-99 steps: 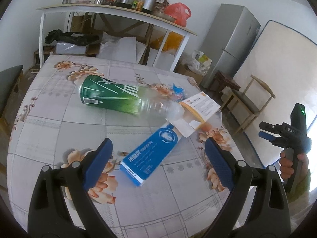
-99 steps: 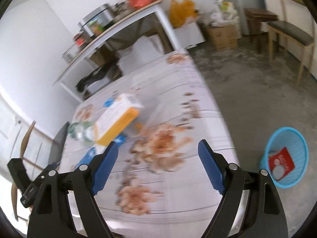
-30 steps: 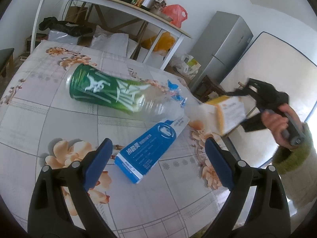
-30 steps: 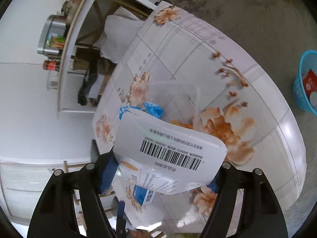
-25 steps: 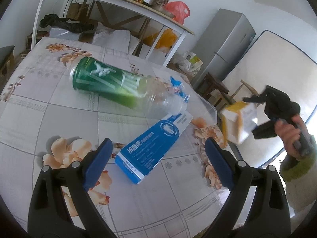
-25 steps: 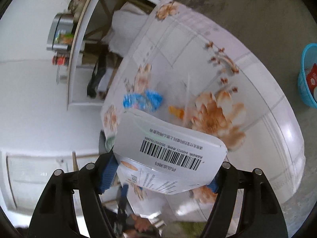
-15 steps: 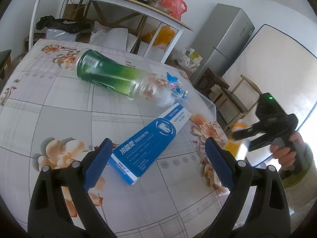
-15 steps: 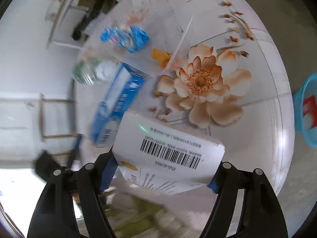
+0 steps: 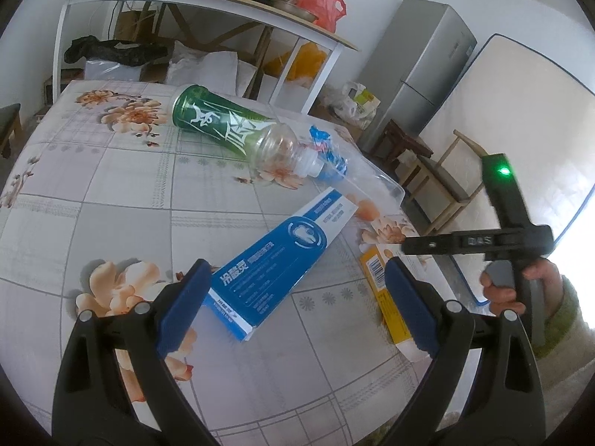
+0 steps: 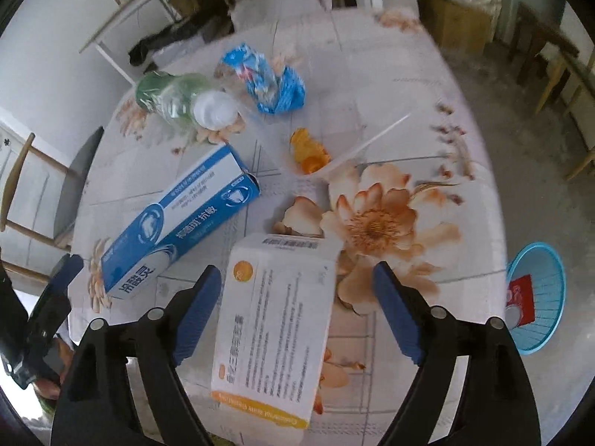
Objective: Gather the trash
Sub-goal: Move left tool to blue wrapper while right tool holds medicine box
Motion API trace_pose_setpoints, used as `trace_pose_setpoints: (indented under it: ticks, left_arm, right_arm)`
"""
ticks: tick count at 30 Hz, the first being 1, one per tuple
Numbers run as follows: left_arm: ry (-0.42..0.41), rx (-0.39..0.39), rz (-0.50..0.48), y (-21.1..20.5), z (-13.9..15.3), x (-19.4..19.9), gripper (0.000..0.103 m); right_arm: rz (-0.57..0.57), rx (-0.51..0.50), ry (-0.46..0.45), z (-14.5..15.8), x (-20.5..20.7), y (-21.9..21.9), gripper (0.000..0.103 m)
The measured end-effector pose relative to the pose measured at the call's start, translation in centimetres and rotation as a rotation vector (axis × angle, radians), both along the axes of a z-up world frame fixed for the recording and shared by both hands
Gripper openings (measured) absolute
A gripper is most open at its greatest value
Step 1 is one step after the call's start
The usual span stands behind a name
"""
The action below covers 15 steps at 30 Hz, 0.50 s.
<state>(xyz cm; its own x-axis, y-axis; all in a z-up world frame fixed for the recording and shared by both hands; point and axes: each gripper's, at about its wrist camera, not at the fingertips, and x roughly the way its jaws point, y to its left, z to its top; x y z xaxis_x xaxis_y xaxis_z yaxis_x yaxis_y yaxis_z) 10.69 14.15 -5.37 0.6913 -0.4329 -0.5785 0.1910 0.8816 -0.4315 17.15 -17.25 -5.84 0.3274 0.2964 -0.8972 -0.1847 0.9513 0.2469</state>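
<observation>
My right gripper [image 10: 296, 271] points steeply down over the near table edge, its jaws opening. A white and orange carton [image 10: 275, 319] lies flat between them, and the right pad stands clear of it. In the left wrist view that carton [image 9: 383, 290] rests at the table's right edge under the other gripper, which a hand [image 9: 502, 290] holds. My left gripper [image 9: 297, 271] is open and empty above a blue toothpaste box [image 9: 275, 264]. A green bottle [image 9: 223, 122], a blue wrapper [image 10: 267, 78] and orange peel [image 10: 308, 152] lie further back.
A blue basket [image 10: 550, 319] stands on the floor right of the table with a red packet [image 10: 520, 297] in it. A clear plastic sheet [image 9: 372, 186] lies by the wrapper. Chairs, a fridge and a loaded shelf ring the floral-cloth table [image 9: 111, 204].
The right gripper, which held the carton up in the air, has rolled and come down over the table edge. Its jaws have widened and the carton now lies on the cloth.
</observation>
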Motion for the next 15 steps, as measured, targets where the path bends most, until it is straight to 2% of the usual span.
trace_pose_setpoints:
  ticks: [2,9,15]
  left_arm:
    - [0.005,-0.003,-0.01,-0.2,-0.1,0.3,0.09]
    - [0.011,0.012,-0.045,-1.4,0.3,1.0,0.09]
    - [0.004,-0.002,-0.088,-2.4,2.8,4.0,0.09]
  right_arm:
    - [0.008,-0.012,-0.02,0.3,-0.7,0.0,0.084]
    - [0.059,-0.051,-0.003,-0.6,-3.6,0.9,0.084]
    - [0.066,-0.064,-0.003,-1.8,-4.2,2.3,0.084]
